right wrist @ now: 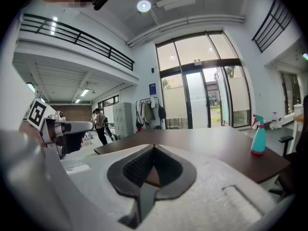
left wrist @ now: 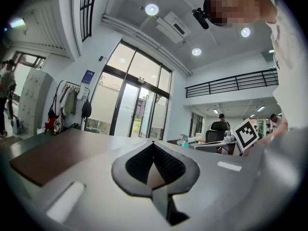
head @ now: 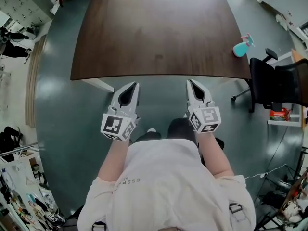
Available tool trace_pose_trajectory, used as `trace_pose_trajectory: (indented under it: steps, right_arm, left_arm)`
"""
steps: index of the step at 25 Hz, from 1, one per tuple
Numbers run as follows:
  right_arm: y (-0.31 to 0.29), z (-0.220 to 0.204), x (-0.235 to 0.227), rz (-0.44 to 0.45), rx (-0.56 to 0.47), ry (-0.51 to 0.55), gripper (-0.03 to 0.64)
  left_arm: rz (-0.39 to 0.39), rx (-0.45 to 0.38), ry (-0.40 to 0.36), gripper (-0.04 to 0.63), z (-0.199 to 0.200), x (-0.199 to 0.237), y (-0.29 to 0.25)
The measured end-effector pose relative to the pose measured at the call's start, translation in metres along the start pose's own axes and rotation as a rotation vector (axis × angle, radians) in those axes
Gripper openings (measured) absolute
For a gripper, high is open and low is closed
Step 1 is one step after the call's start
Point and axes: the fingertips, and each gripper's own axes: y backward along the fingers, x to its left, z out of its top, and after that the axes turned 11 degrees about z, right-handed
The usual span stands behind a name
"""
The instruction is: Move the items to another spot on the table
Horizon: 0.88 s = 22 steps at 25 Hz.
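A dark brown table [head: 159, 32] stands ahead of me, its near edge just beyond both grippers. A teal spray bottle with a pink trigger [head: 241, 47] stands at the table's right edge, and in the right gripper view the spray bottle [right wrist: 258, 136] shows at the right. My left gripper [head: 134, 84] is held short of the table edge, jaws shut with nothing between them. My right gripper [head: 190, 82] hangs level with it, also shut and empty. In the left gripper view the tabletop [left wrist: 53, 153] lies low at the left.
A black office chair [head: 276, 83] stands right of the table, by a white shelf holding a red box [head: 279, 113]. Grey floor [head: 62, 109] surrounds the table. A person [right wrist: 100, 124] stands far off by lockers, and coats hang on a rack [left wrist: 62, 105].
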Motion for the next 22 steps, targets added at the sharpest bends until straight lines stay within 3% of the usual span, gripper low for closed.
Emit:
trace_pose_trajectory:
  steps: [14, 22]
  right_arm:
    - [0.033, 0.009, 0.073, 0.005, -0.007, 0.042, -0.009]
    - [0.038, 0.016, 0.076, 0.025, -0.016, 0.08, -0.009]
  left_arm:
    - [-0.01, -0.03, 0.008, 0.009, 0.018, 0.001, 0.066]
    - [-0.007, -0.045, 0.002, 0.009, 0.023, -0.005, 0.067]
